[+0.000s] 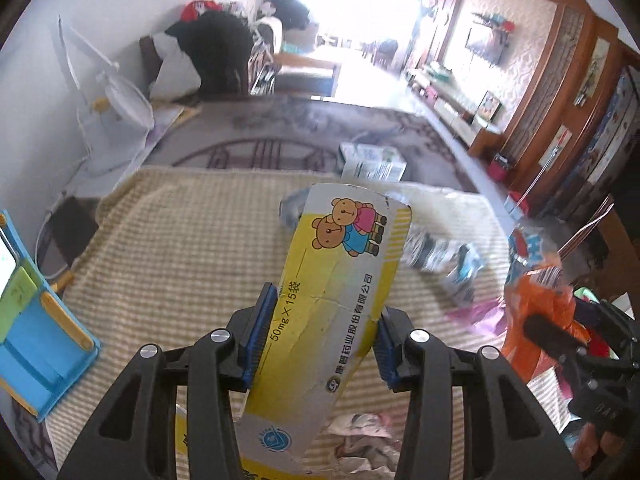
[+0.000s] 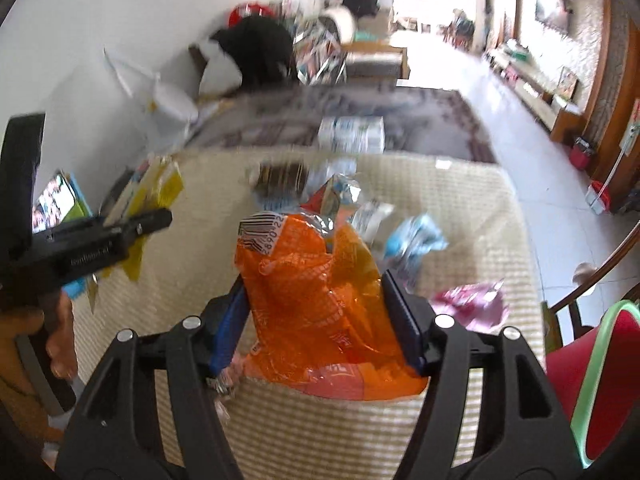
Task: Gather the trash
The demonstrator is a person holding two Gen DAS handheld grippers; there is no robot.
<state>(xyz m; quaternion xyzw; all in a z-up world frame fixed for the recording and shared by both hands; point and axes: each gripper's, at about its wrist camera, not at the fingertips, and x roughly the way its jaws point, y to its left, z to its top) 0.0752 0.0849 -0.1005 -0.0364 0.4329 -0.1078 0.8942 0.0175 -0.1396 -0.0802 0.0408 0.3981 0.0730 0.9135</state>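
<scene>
Yellow carton: your left gripper (image 1: 320, 344) has its blue pads (image 1: 258, 332) pressed on both sides of a flattened yellow-and-grey medicine box (image 1: 332, 300), which is lifted and tilted over the mat, its bear picture toward the far end.
Orange bag: your right gripper (image 2: 320, 320) has its jaws closed against a crumpled orange plastic bag (image 2: 320, 308) with a barcode at its top edge; the bag's lower part touches the mat.
Table cover: a beige checked mat (image 1: 180, 240) lies under both grippers.
Loose trash ahead: a silvery-blue wrapper (image 1: 448, 260) lies on the mat just beyond the box, and a pink wrapper (image 2: 472, 304) lies to the right of the bag.
Near edge: crumpled white paper (image 1: 360, 440) sits on the mat below your left gripper.
Far end: a white printed box (image 1: 372, 162) rests past the mat on the grey rug (image 1: 280, 128).
Right side: a red bin with a green rim (image 2: 592, 380) stands just beside the table.
Left side: a blue stand (image 1: 40, 340) rests at the mat's edge.
</scene>
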